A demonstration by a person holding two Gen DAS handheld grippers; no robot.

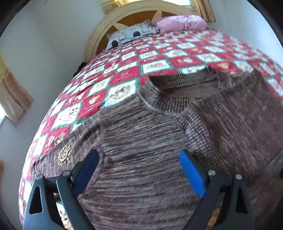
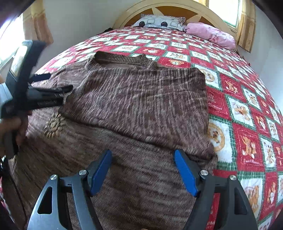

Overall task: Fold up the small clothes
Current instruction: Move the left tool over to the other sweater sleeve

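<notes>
A brown knit sweater [image 1: 141, 138] lies on the bed, its neckline toward the headboard. Its right side is folded over onto the body, seen in the right wrist view [image 2: 145, 102]. A tan sun motif [image 1: 64, 155] shows near its left edge. My left gripper [image 1: 139, 159] is open and empty, low over the sweater's left half. My right gripper [image 2: 143, 157] is open and empty, over the sweater just below the folded part. The left gripper also shows in the right wrist view [image 2: 58, 85], at the left edge of the folded part.
The bed has a red, white and green patchwork quilt [image 2: 247, 115]. A grey patterned pillow [image 2: 159, 22] and a pink pillow [image 2: 212, 35] lie by the arched headboard [image 2: 169, 7]. Curtained windows stand on both sides.
</notes>
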